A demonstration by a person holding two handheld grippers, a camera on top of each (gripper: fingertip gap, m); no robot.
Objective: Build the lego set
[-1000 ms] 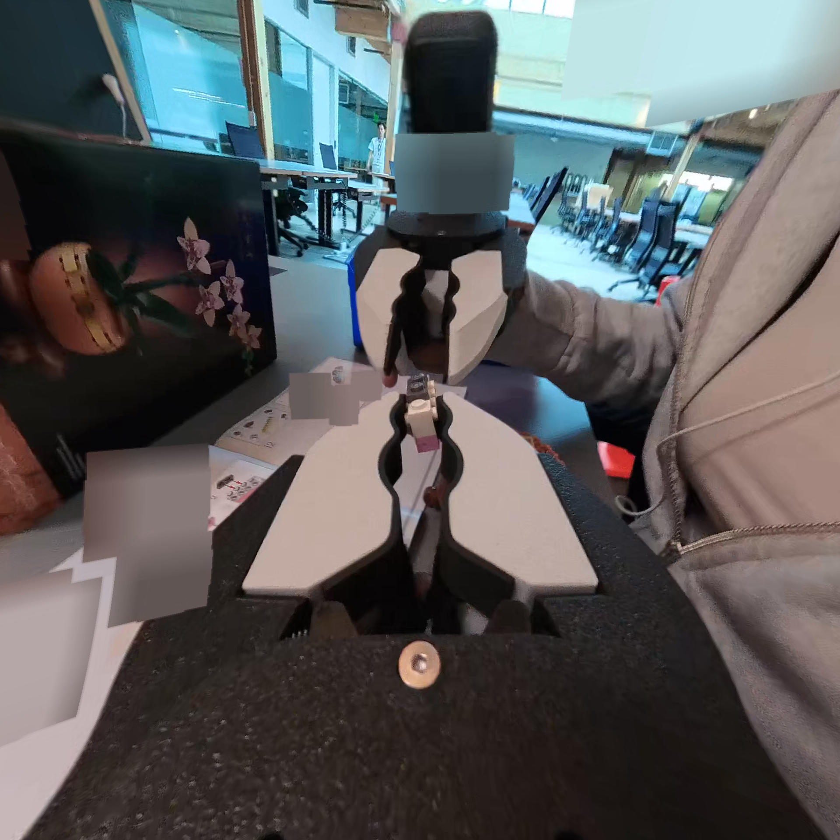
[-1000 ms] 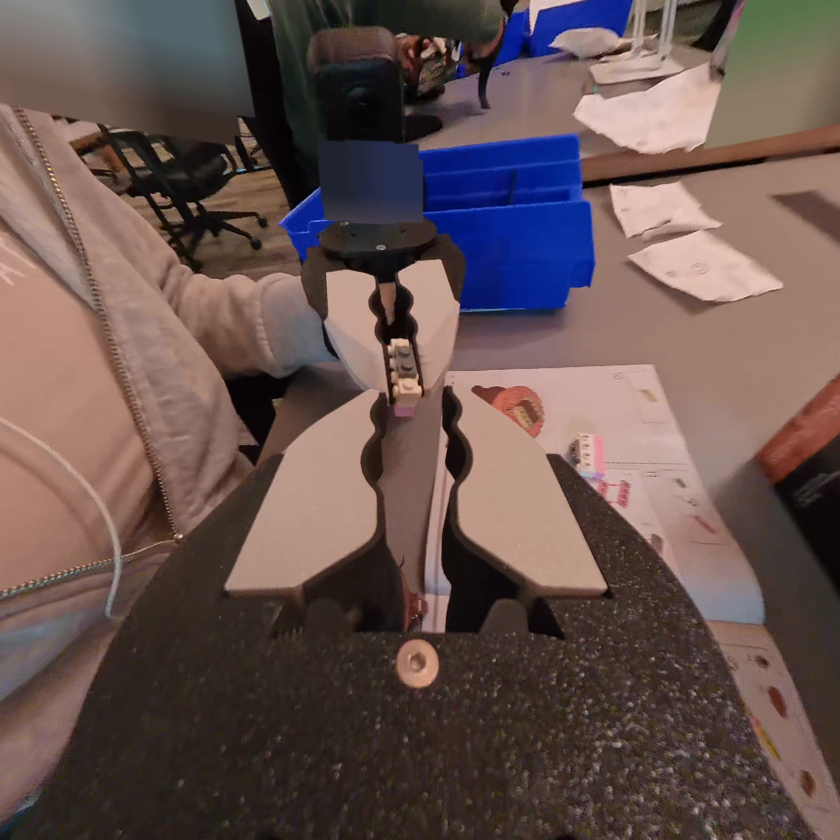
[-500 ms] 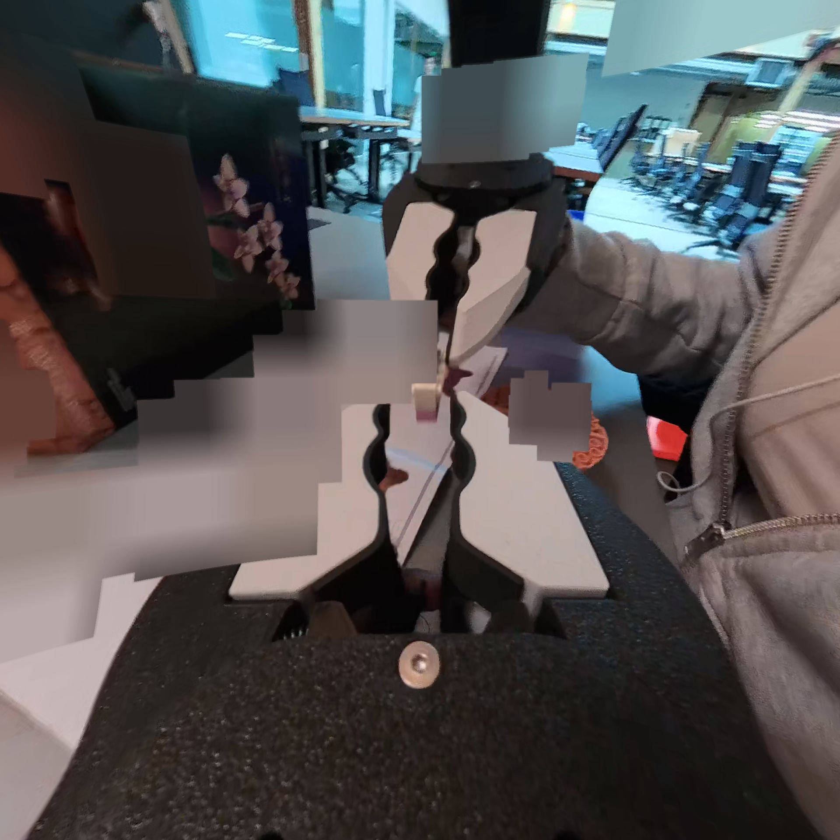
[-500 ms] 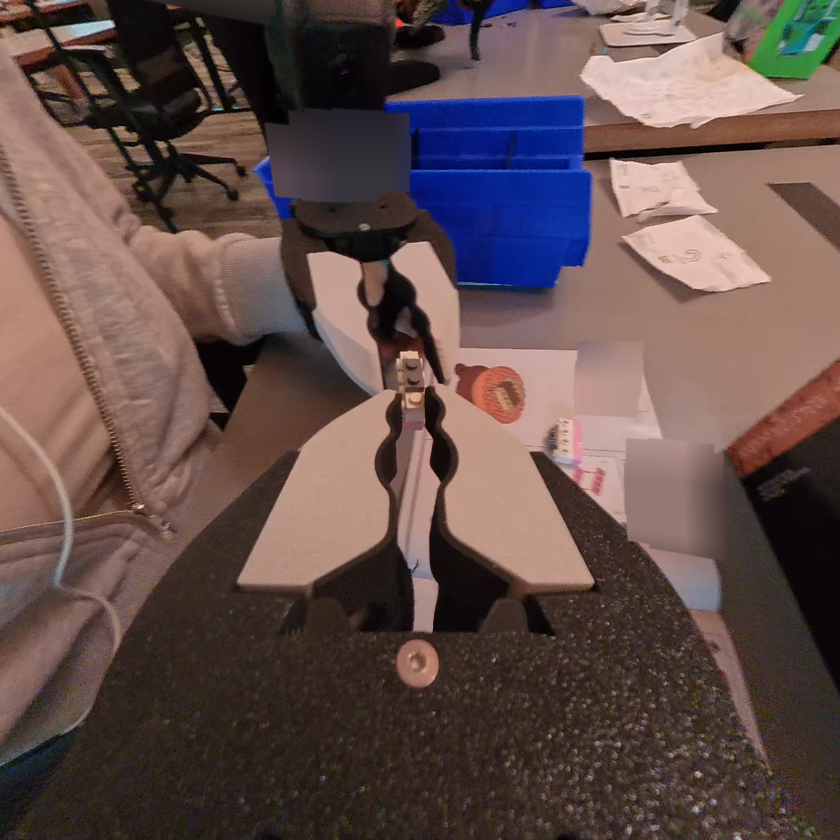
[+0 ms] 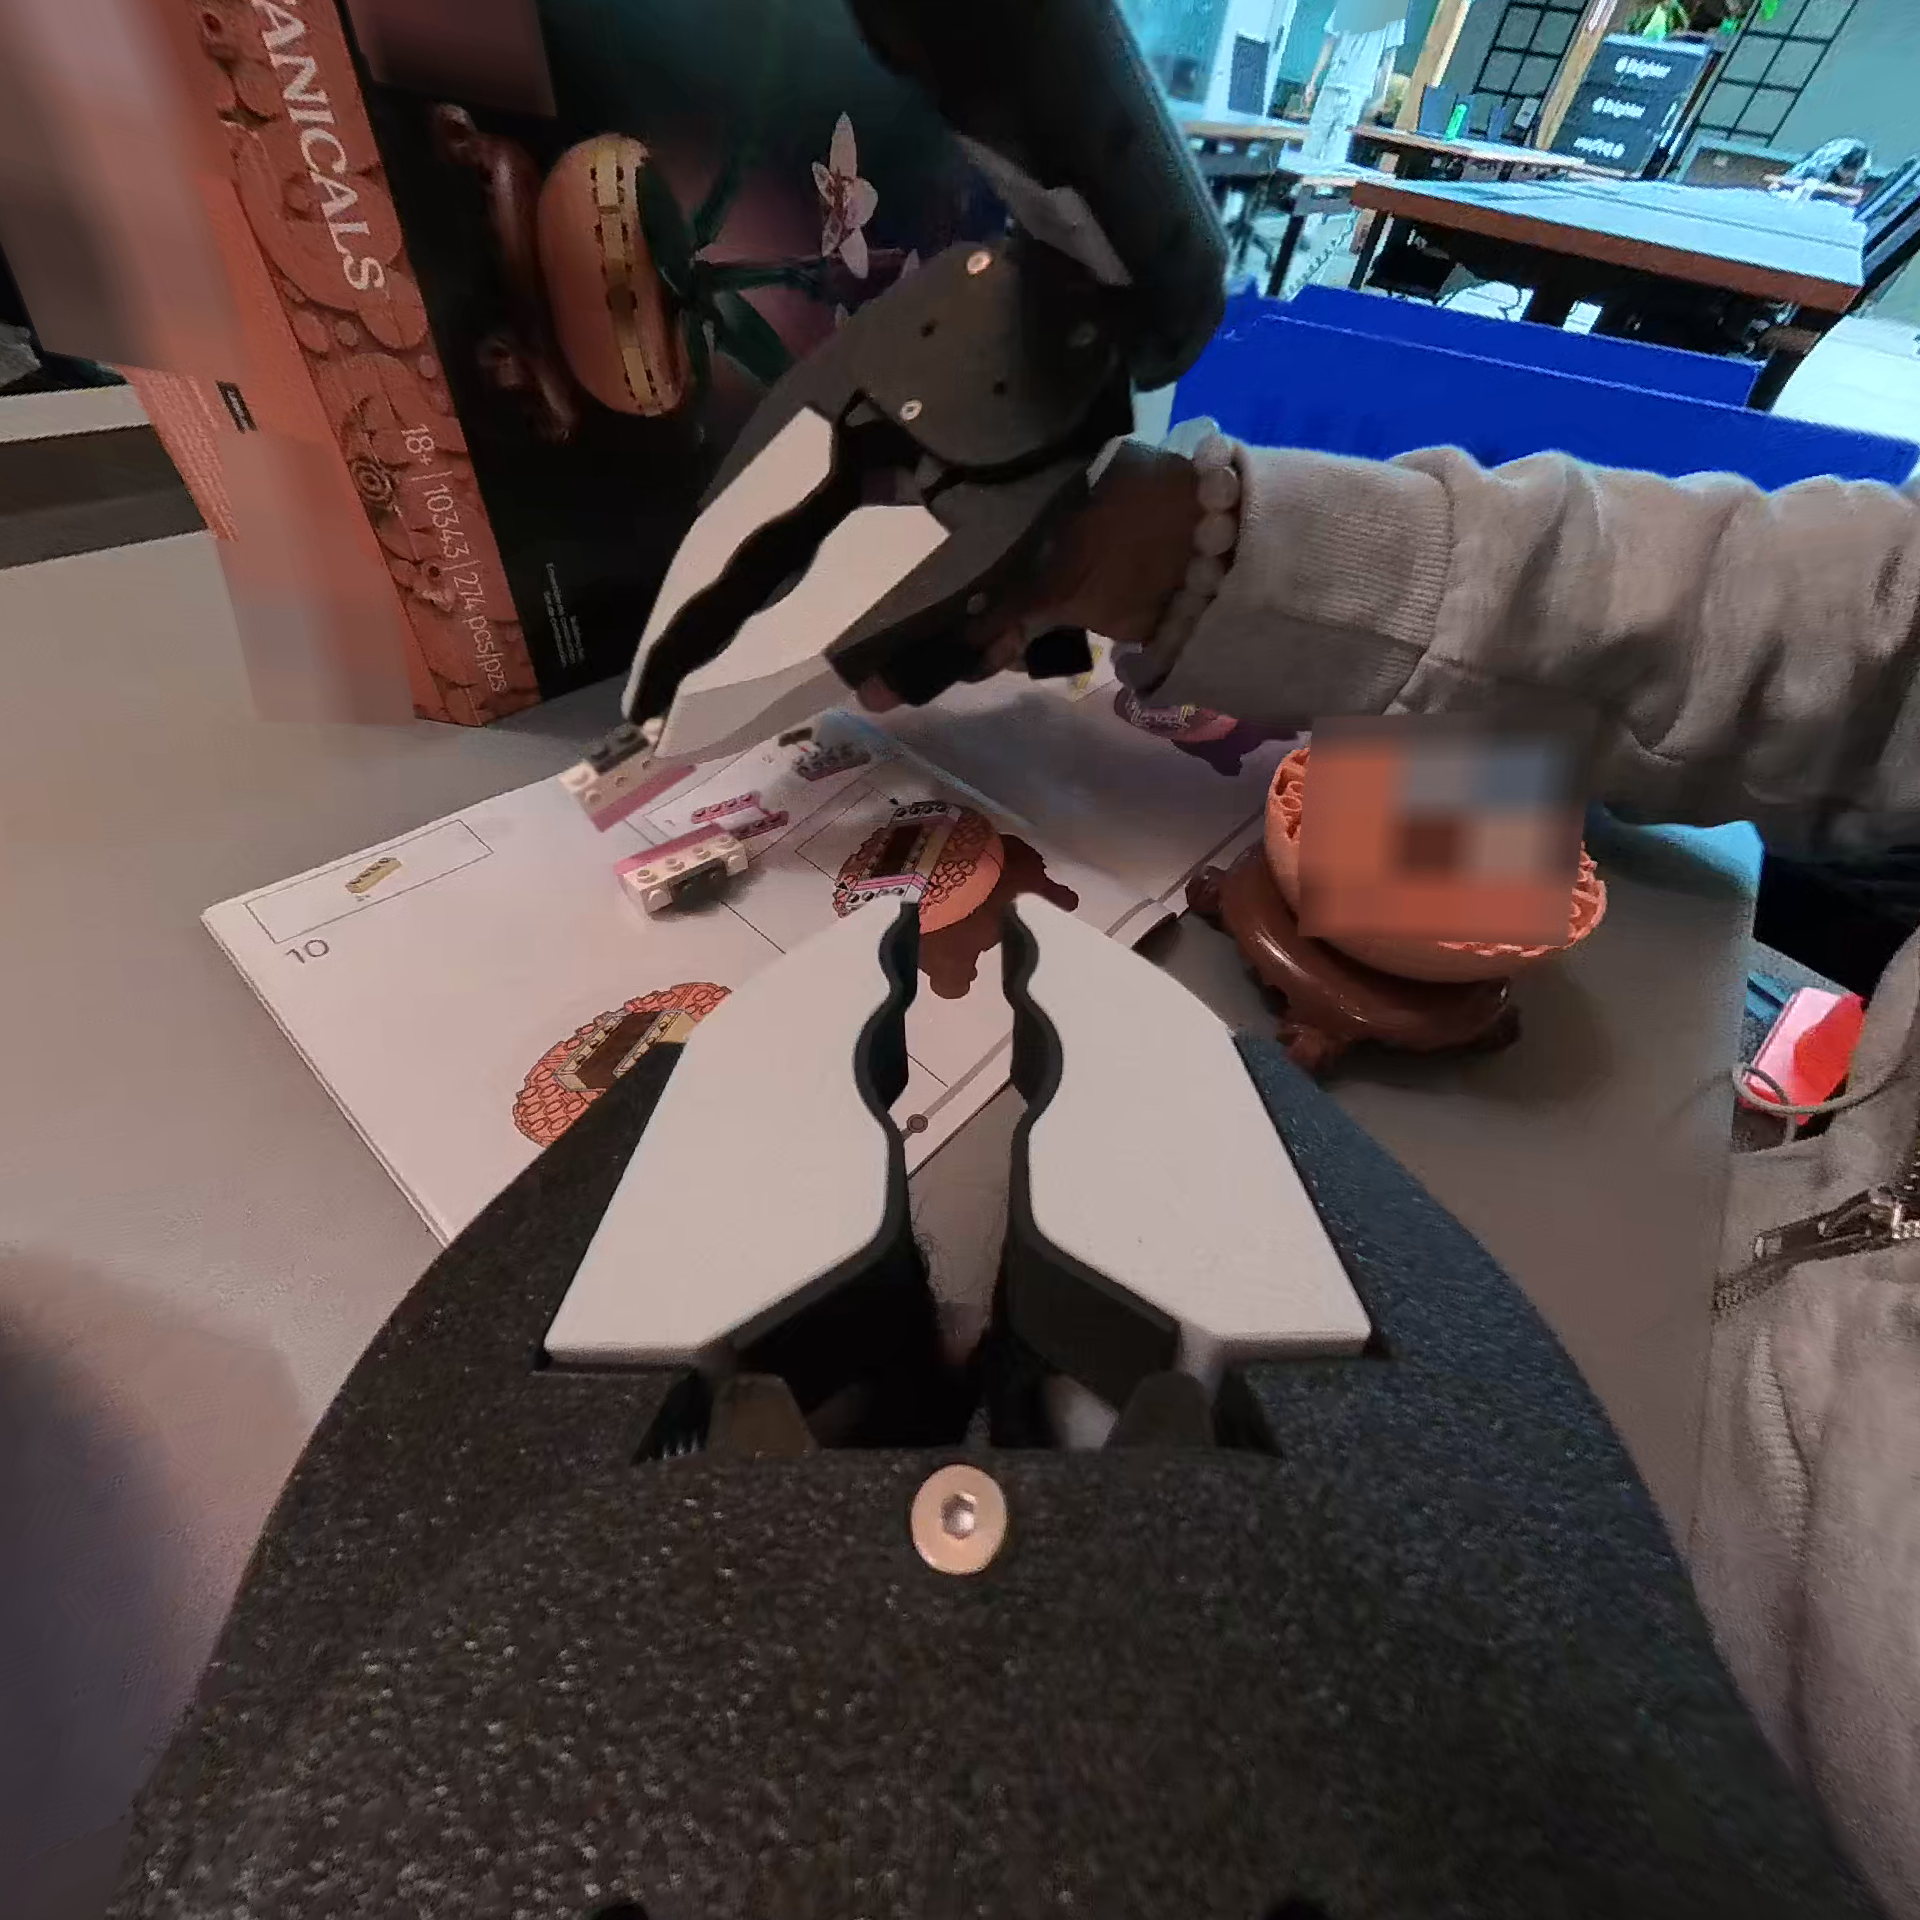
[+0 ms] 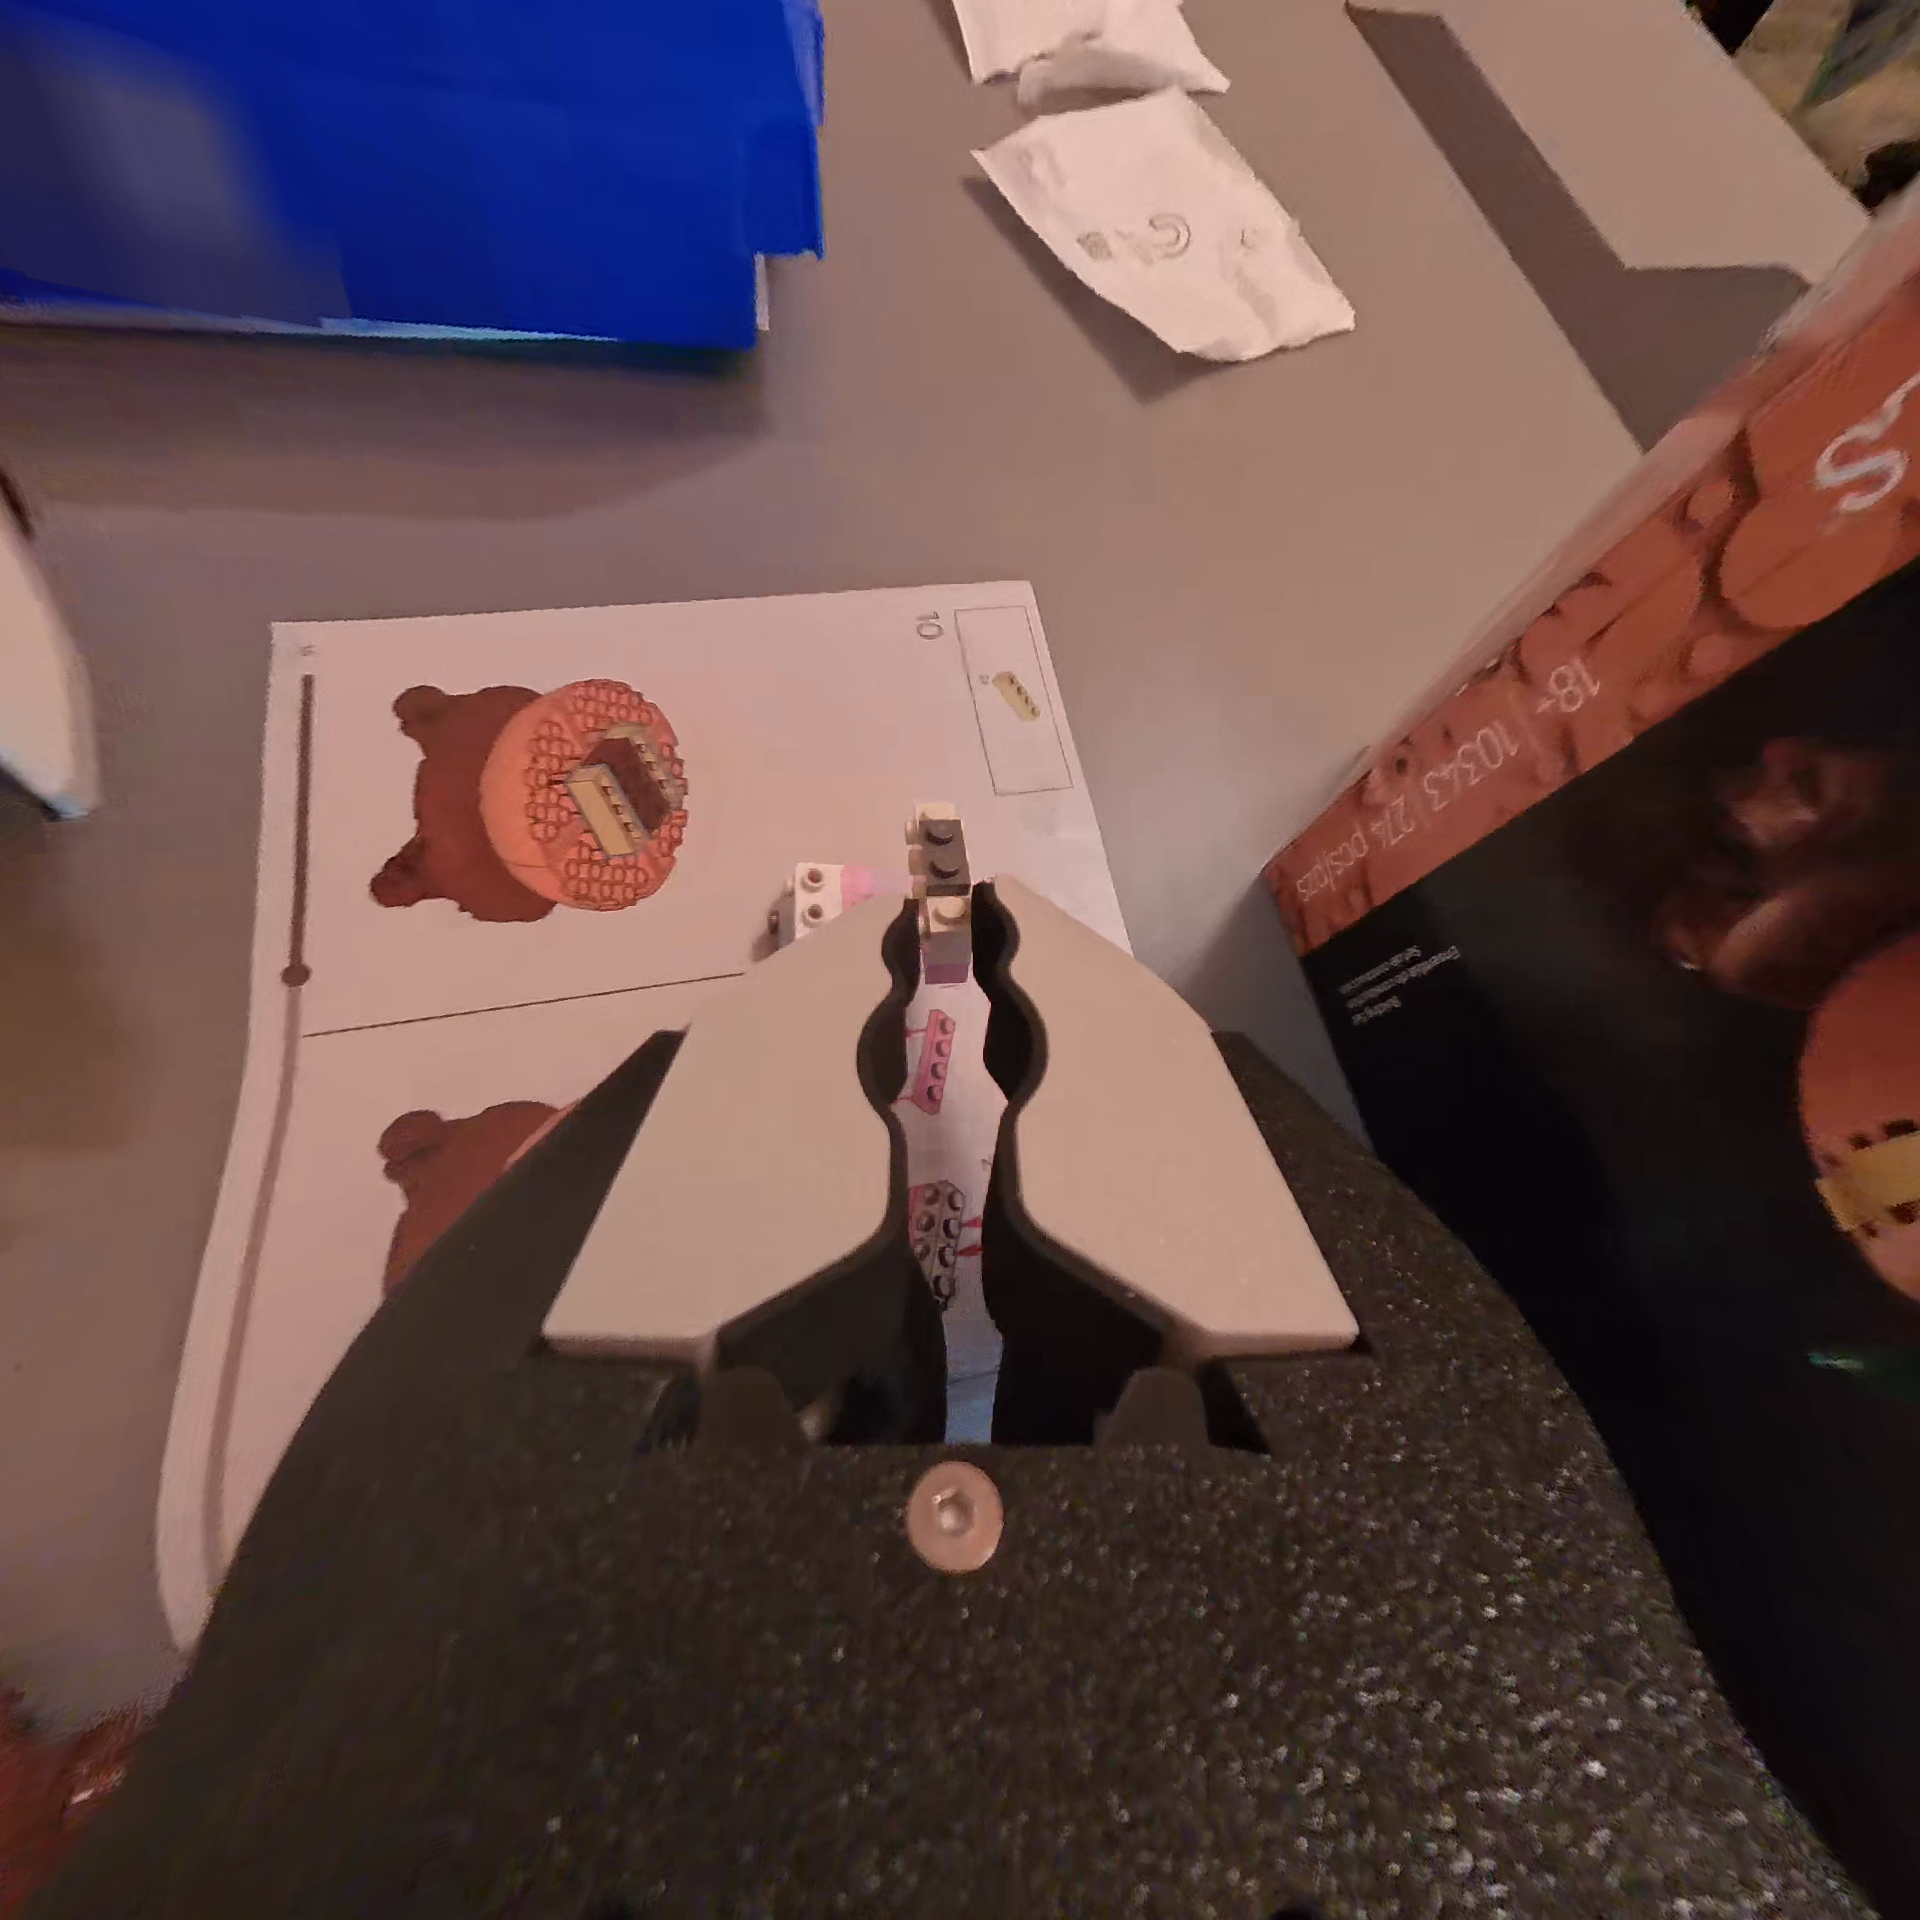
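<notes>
Right tongs (image 6: 943, 902) clamped on small brick stack (image 6: 940, 871), poised over instruction booklet (image 6: 665, 665), likely for comparison beside its loose twin (image 5: 683, 873); left tongs (image 5: 951, 920) apart, empty, near booklet.

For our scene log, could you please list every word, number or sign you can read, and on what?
I leave writing unquoted; this is where it stands.
Set box: white lettering and numbers on its orange side.
Instruction booklet: a step number by a parts frame.
Torn paper bag: grey marks, blurred.
Dark background panels: white lettering, too small.
</notes>
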